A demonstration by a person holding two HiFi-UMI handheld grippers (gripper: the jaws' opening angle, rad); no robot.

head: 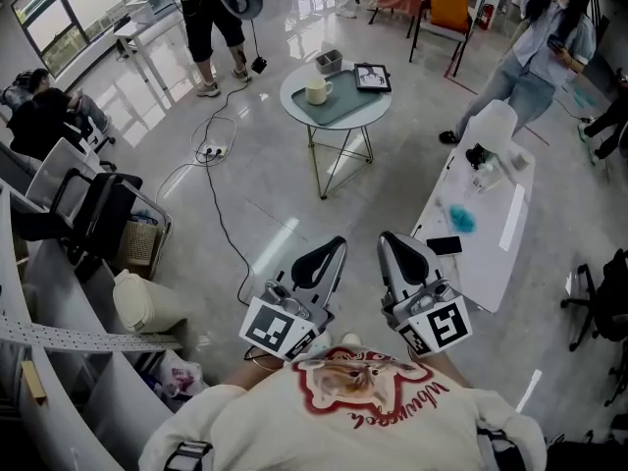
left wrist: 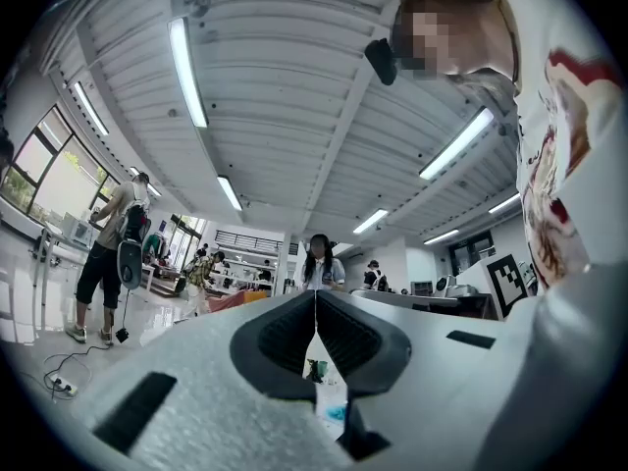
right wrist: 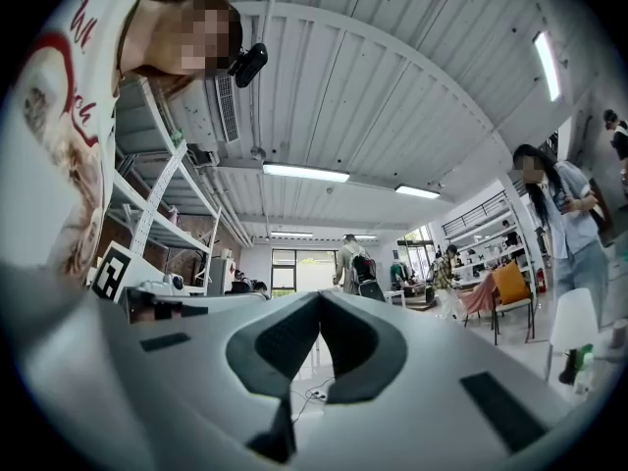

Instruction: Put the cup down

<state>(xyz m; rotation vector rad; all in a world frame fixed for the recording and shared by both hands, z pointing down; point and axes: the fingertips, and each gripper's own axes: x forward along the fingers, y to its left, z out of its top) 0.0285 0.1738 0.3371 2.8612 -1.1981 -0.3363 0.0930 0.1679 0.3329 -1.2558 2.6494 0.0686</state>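
Cup (head: 317,91) upright on grey tray (head: 345,106) on round table (head: 291,94), 12 o'clock, well apart from both grippers. Near: left gripper (head: 337,247) jaws together, nothing between. Right gripper (head: 389,240) likewise closed on nothing. Both sit close to sweater (head: 363,400), tips toward 12. Shelving (head: 69,338) edge crowds 8 o'clock. White table (head: 491,263) edge just beside right gripper at 2 o'clock, phone (head: 444,246) near that edge. Bare floor (head: 294,214) lies open between grippers and round table. Cable (head: 214,199) snakes across it at 11 o'clock. Writing: red script on sweater, not legible. Marker cubes show only black-white squares.
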